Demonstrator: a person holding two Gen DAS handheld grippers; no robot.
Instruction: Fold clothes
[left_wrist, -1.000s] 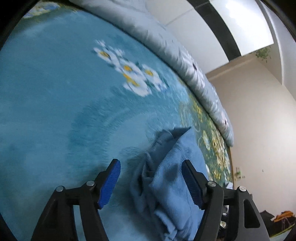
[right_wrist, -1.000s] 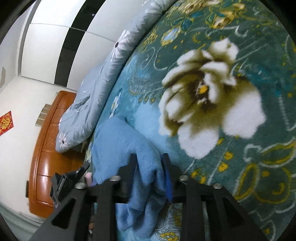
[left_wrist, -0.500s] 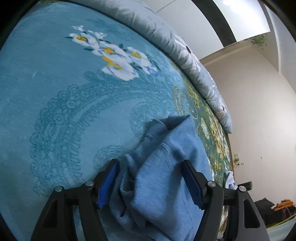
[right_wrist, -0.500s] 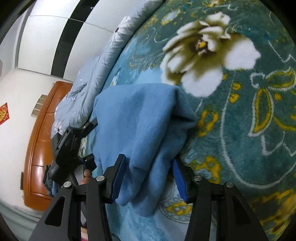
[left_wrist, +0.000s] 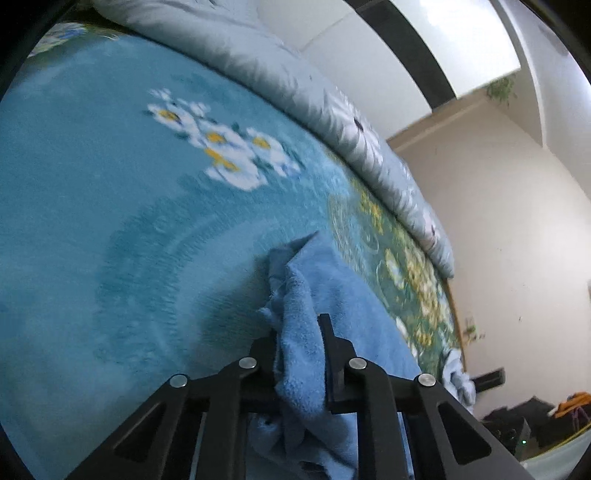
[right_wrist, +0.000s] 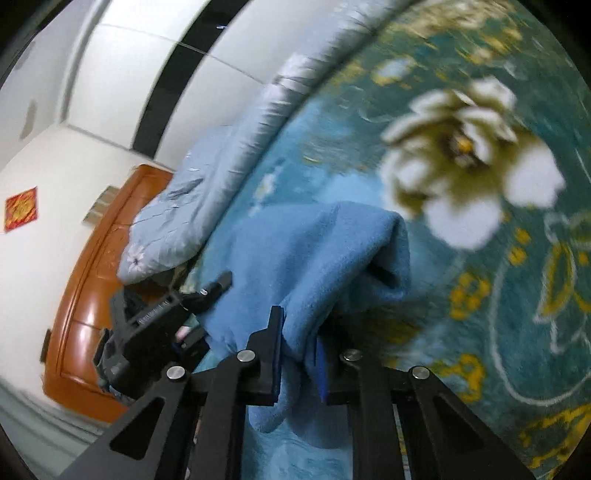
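Fleece fabric of the blue garment (left_wrist: 343, 295) is between the two fingers of the left gripper (left_wrist: 300, 345), and its jaws are closing on a bunched fold of it. This gripper points forward and somewhat downward toward the teal floral blanket (left_wrist: 110, 221). A part of the garment runs ahead of the fingers and to their right, lying on the blanket, and some cloth hangs down below the jaws. Far ahead of the gripper, along the far edge of the blanket, lies the grey-blue quilt (left_wrist: 280, 74).

The right gripper (right_wrist: 298, 341) is also tilted a little downward, and its jaws are closing too, with an edge of the same garment (right_wrist: 314, 251) between the blue pads. The cloth rises in front of these fingers like a small tent and falls to the blanket (right_wrist: 517, 314) just ahead; its loose end hangs under the jaws. To the left of the right gripper, near and a little lower in this view, I see the left gripper (right_wrist: 207, 291) from the side, holding the other end of the garment. Beyond it is the quilt (right_wrist: 207, 192) and a brown wooden headboard (right_wrist: 85, 288). Both views are a bit blurred.
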